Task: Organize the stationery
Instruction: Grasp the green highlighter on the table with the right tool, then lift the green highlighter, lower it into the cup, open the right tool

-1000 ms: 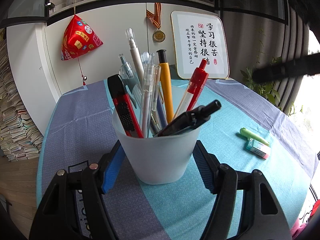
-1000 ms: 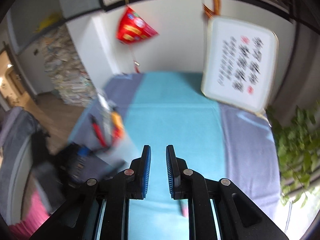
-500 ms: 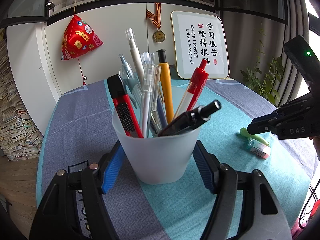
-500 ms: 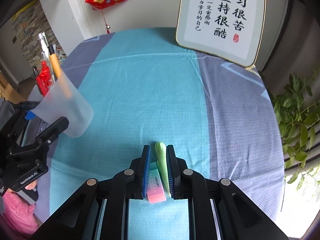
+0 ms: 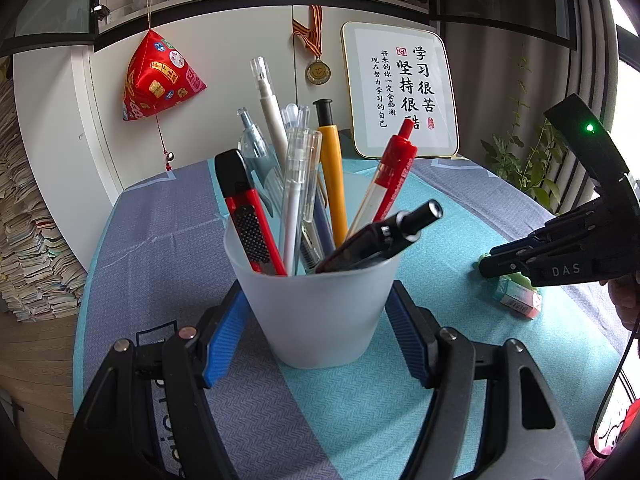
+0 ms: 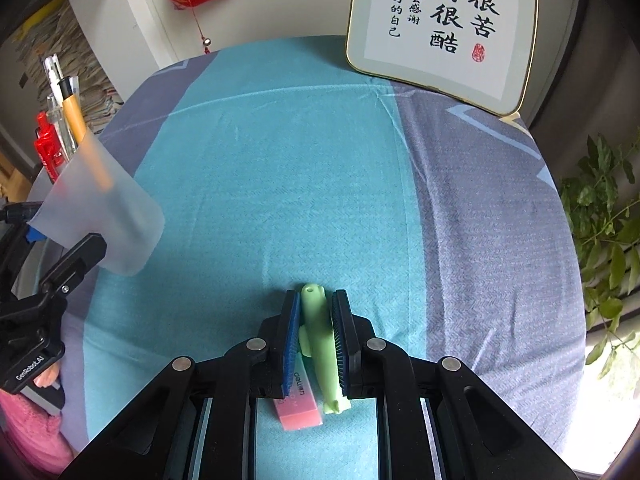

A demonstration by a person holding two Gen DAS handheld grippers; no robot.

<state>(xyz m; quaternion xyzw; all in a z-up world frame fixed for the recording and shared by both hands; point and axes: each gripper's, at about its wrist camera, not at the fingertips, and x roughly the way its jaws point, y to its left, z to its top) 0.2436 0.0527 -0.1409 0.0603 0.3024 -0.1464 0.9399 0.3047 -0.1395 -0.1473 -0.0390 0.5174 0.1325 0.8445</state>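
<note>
Standing at the left of the bench (image 6: 280,168), the frosted cup (image 5: 316,300) already holds most of the stationery: a red utility knife (image 5: 248,216), clear pens, an orange pen (image 5: 334,176), a red pen (image 5: 390,176) and a black marker (image 5: 384,236). The left gripper (image 5: 316,336) brackets the cup low down, its jaws spread to either side of the wall; whether the pads actually press it, I cannot tell.

Further right, two things are left out on the cloth: a green highlighter (image 6: 320,336) and, just beside it, a pink eraser (image 6: 300,404). So the job looks nearly done, with these last pieces to go in the cup.

The right gripper (image 6: 316,336) reaches in low and nearly level, its jaws narrowed around the highlighter's barrel, close on both sides, though a firm pinch cannot be confirmed.
</note>
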